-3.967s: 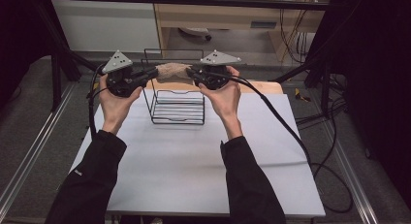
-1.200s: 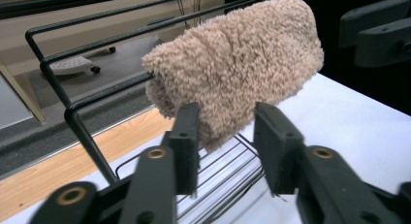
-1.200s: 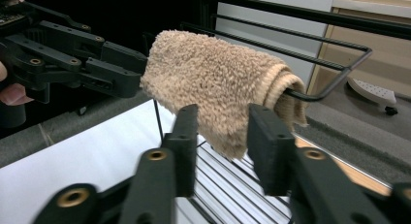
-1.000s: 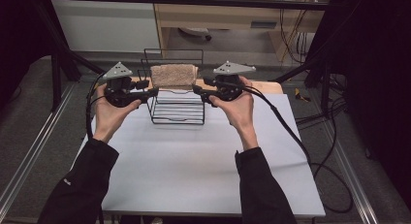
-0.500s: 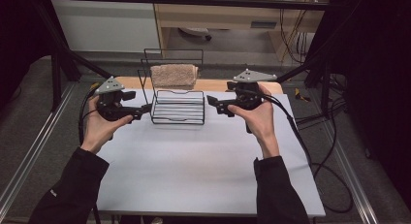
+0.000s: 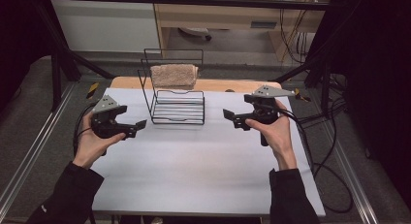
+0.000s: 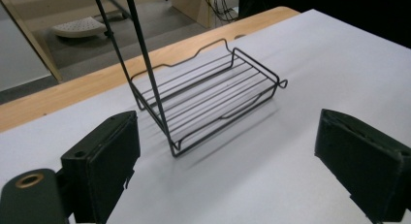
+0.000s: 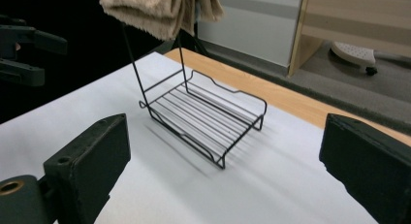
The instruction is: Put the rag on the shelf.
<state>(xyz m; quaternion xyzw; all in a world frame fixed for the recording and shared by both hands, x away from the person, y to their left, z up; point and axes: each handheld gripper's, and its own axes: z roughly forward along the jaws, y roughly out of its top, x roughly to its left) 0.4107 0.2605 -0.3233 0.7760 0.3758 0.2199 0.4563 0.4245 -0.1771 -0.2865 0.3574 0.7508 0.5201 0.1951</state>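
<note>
A black wire rack (image 6: 177, 105) stands at the back middle of the white table, with a beige towel (image 6: 173, 75) draped over its upper bar. My left gripper (image 6: 138, 126) hovers low at the rack's left, my right gripper (image 6: 229, 116) at its right, both pointing inward and apart from it. Both pairs of jaws have just been opening and hold nothing. In the left gripper view the rack's base (image 7: 213, 103) lies beyond the open left gripper (image 7: 232, 175). The right gripper view shows rack (image 8: 208, 120) and towel (image 8: 150, 8) beyond the open right gripper (image 8: 228, 175).
The white table top (image 6: 203, 166) stretches toward the person, with a wooden strip (image 6: 232, 86) along its back edge. Black cables (image 6: 324, 151) trail off the right side. Dark frame posts (image 6: 58, 64) flank the table. The left gripper (image 8: 24, 49) shows far off in the right gripper view.
Both grippers have drawn apart from the towel, outward and down toward the table, and their jaws have opened. The towel stays hanging on the rack.
</note>
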